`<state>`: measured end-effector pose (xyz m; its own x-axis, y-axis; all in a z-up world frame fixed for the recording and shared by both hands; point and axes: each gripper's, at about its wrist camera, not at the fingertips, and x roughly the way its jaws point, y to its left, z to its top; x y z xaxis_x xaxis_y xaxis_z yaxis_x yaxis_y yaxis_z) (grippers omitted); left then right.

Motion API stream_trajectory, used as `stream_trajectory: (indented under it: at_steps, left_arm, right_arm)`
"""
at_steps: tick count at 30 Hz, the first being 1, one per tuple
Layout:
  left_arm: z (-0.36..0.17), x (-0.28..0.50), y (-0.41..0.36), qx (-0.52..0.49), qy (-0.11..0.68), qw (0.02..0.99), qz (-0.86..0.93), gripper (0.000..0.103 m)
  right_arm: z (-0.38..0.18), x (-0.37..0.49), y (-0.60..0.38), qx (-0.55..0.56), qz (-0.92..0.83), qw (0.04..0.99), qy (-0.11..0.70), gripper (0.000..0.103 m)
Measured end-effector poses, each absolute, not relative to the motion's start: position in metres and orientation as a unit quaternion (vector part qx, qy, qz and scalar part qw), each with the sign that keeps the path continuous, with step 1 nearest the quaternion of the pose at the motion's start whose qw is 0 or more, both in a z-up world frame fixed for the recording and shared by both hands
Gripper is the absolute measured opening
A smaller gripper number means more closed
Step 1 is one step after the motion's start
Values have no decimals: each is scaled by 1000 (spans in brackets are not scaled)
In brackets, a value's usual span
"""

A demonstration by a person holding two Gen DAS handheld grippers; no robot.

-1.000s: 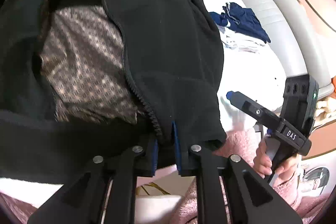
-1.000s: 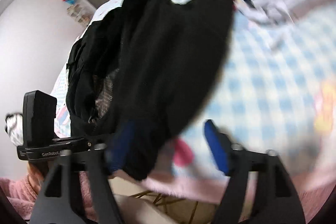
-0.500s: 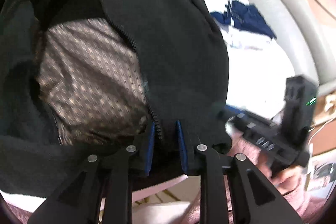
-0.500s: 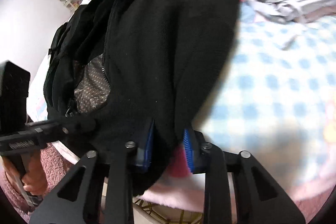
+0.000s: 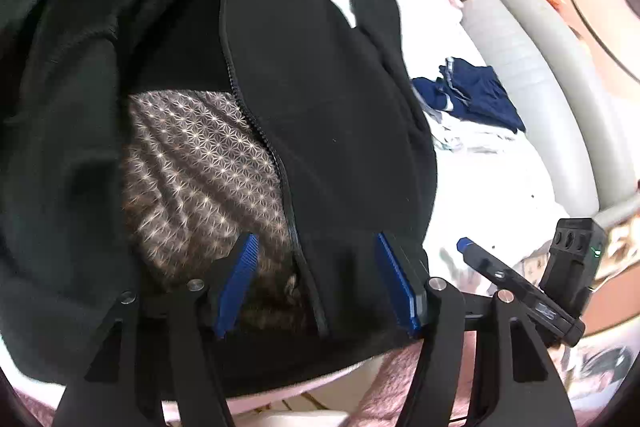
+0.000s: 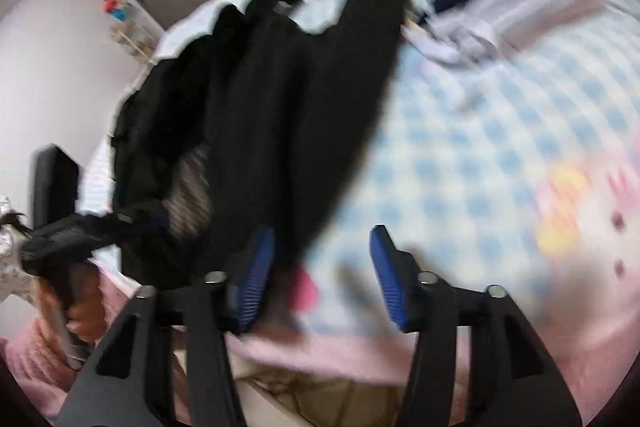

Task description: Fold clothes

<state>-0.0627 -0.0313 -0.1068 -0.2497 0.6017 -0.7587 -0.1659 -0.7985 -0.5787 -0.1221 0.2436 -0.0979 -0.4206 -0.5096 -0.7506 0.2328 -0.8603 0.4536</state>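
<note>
Well, the black zip jacket point(image 5: 328, 131) lies spread on the bed, filling the left and middle of the left wrist view, its hem at the near edge of the mattress close to the bottom of the frame. The front is unzipped: the zipper point(image 5: 256, 115) runs from the collar at the upper middle down to the hem, and the patterned lining point(image 5: 200, 163) shows at the left of it. One sleeve point(image 5: 376, 11) reaches toward the upper right. So the long axis runs from the bottom of the picture up and away, collar far, hem near.

As for folding, I judge it hardly begun: the jacket is laid out roughly flat, no fold is made, and the front panels, sleeves and body all wait to be brought in.

The left gripper point(image 5: 316, 283) has just been opening; its blue pads now stand spread on either side of the zipper's lower end, pressing nothing. The right gripper point(image 6: 320, 275) has also just been opening, jaws wide apart, with the hem corner against its left pad and checked bedsheet point(image 6: 480, 155) in the gap.

Beyond, at the right of the left wrist view, a pile of navy and white clothes point(image 5: 468, 99) lies near the grey padded bed frame point(image 5: 532, 75).
</note>
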Motion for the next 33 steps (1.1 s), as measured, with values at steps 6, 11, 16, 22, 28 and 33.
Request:
stream_trajectory:
  at_steps: [6,11,16,22,28,33]
  left_arm:
    - [-134,-66,8,-591,-172,277,738,38]
    - [-115,-51,6,-564,-140,261,771,21]
    - [-104,-44,-31,-552,-112,211,799,21]
    - [-124,-52,-29,-591,-113,216,769,31]
    - [-131,-43,-8,-586,-59,225,776,31]
    - [-125,-39,0,-583,-66,258,768,26]
  right_arm:
    - [-125,-174,210,523,-819,209,-113,76]
    - [-125,-171,236,510,-820,184,-185,71]
    - [-123,-163,244,520,-831,149,-128,71]
    - [-121,-164,205,527,-801,241,-153,77]
    - [-156,-161,157,546,-810,207,-47,52]
    - [-142,-150,173,534,-822,188,-59,17]
